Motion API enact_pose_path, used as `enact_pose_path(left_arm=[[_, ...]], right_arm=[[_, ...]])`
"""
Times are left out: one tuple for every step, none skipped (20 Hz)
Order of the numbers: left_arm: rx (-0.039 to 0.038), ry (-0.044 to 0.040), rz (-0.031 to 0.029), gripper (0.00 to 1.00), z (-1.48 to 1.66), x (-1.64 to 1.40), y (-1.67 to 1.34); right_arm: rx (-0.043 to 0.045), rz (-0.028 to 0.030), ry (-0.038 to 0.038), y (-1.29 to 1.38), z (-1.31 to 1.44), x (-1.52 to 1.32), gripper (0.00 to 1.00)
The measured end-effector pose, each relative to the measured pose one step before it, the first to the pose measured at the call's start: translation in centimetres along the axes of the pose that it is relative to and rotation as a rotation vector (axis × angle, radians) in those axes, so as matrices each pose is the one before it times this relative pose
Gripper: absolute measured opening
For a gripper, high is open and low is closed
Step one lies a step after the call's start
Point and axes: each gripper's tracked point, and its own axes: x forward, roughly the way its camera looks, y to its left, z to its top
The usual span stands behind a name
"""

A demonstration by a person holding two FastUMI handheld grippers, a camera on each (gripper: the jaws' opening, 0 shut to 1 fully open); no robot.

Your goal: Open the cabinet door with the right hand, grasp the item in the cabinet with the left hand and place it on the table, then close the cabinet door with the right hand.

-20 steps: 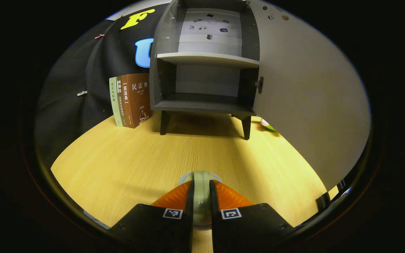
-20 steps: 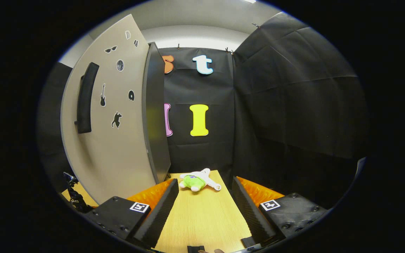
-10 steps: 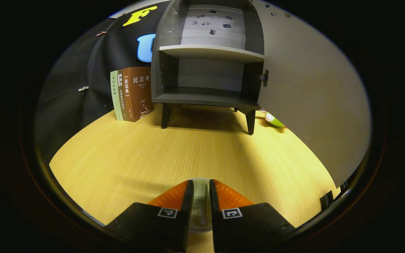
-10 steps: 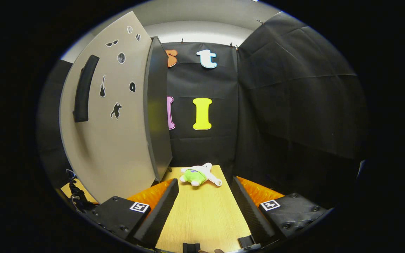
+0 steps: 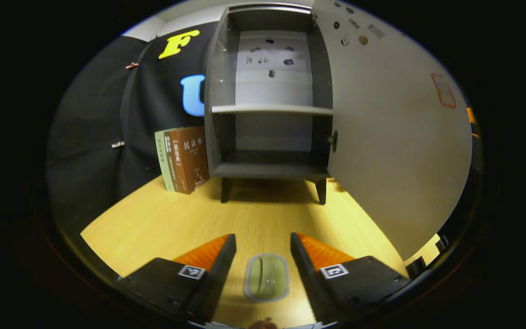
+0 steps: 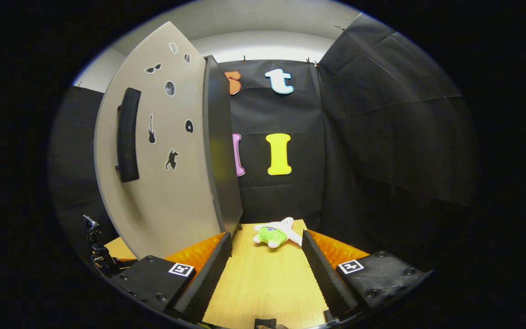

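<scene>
Black cloth walls close in the booth around a pale yellow wood-grain table (image 5: pixel 162 219), and on it stands a dark grey two-shelf cabinet (image 5: pixel 270 109) on short legs. In my left gripper view the cabinet sits at twelve o'clock, both of its compartments bare, and its light grey cabinet door (image 5: pixel 395 137) stands swung wide open at about two o'clock. A small row of upright books (image 5: pixel 181 157), green and brown spines, stands just beside the cabinet at about ten o'clock, against the cloth.

My left gripper (image 5: pixel 263 256) has its fingers spread apart. Between them, at six o'clock, the pale green oval dish with a grey rim (image 5: pixel 266 277) lies flat on the table, touching neither finger. I hold nothing in that gripper.

In my right gripper view the open door (image 6: pixel 162 155) fills the ten o'clock side, seen from its outer face. A long black handle (image 6: pixel 127 135) runs upright on it, with several small black stickers (image 6: pixel 170 159) scattered beside the handle. The door's dark edge points toward me at about eleven o'clock. My right gripper (image 6: pixel 265 256) is also spread wide and grips nothing; it is near the foot of the door, though I cannot tell whether its left finger touches it. Beyond the fingertips, at twelve o'clock near the far table edge, lies a small green and white plush toy (image 6: pixel 274 233).
</scene>
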Motion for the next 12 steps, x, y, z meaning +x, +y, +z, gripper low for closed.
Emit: enact_pose_path(left_arm=[[-0.01365, -0.01145, -0.00070, 0.85, 0.941, -0.705, 0.404], [-0.01923, -0.00963, -0.00142, 0.97, 0.933, -0.751, 0.308], [-0.01102, -0.01282, 0.00465, 0.97, 1.147, -0.811, 0.555], [-0.00039, -0.01650, 0.01406, 0.97, 1.292, -0.922, 0.831], [0.00562, -0.01930, 0.01956, 0.97, 1.445, -1.063, 0.842], [0.00317, -0.02519, 0.01670, 0.97, 1.530, -1.069, 0.617], [0.00245, -0.03154, 0.00982, 0.97, 1.867, -1.070, 0.470], [0.00672, -0.03525, 0.01349, 0.97, 1.891, -0.990, 0.591], [0.01639, -0.03511, 0.01827, 0.97, 1.973, -0.828, 0.741], [0.01982, -0.02710, 0.02205, 0.96, 1.643, -0.768, 0.735], [0.01286, -0.02241, 0.02044, 0.97, 1.715, -0.802, 0.804], [0.00552, -0.02544, 0.01256, 0.97, 1.658, -0.782, 0.383]], right_arm=[[-0.00507, 0.02210, -0.00053, 0.855, 0.345, 0.056, 0.98], [-0.00079, 0.02608, -0.00548, 1.009, 0.539, -0.007, 0.99], [0.00019, 0.02852, -0.01139, 1.030, 0.648, 0.016, 0.99], [0.00215, 0.03036, -0.01184, 0.955, 0.754, -0.023, 0.99], [0.00304, 0.02941, -0.00773, 0.941, 0.543, -0.004, 0.99], [0.00235, 0.02656, -0.00296, 0.814, 0.370, -0.107, 0.99], [0.00069, 0.02544, -0.00153, 0.753, 0.218, -0.008, 0.98], [-0.00115, 0.02248, 0.00020, 0.780, 0.250, -0.128, 0.98], [0.00004, 0.02388, -0.00087, 0.694, 0.249, -0.100, 0.98], [0.00266, 0.02264, -0.00418, 0.807, 0.423, -0.008, 0.98], [0.00593, 0.02472, -0.00459, 0.789, 0.384, 0.014, 0.98], [0.00940, 0.02705, -0.00446, 0.934, 0.439, -0.004, 0.98]])
